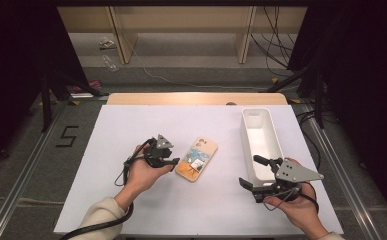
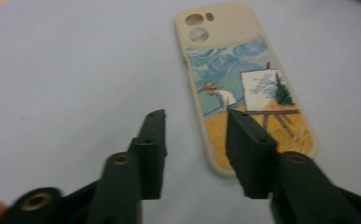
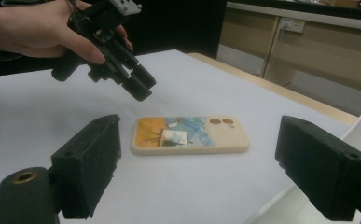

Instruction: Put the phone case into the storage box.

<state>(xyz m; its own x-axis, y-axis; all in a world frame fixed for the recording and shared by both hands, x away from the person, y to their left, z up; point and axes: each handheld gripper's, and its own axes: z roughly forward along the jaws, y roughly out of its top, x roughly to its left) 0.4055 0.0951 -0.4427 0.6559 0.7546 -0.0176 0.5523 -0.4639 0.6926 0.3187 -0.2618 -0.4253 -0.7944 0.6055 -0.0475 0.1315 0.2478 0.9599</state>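
On the white worktop (image 1: 131,200): one phone case (image 1: 197,158), one white bin (image 1: 261,142), two grippers. Case flat, picture side up, left of the bin and well apart from it. Left gripper (image 1: 173,162) hovering just off the case's lower end, jaws apart and gripping nothing, one tip overlapping the case's corner in the left gripper view, no contact evident. Right gripper (image 1: 248,172) at the bin's near end, jaws spread wide, empty, case lying well beyond them in the right gripper view. Bin's inside partly hidden by its walls; painted scene on the case blurred.
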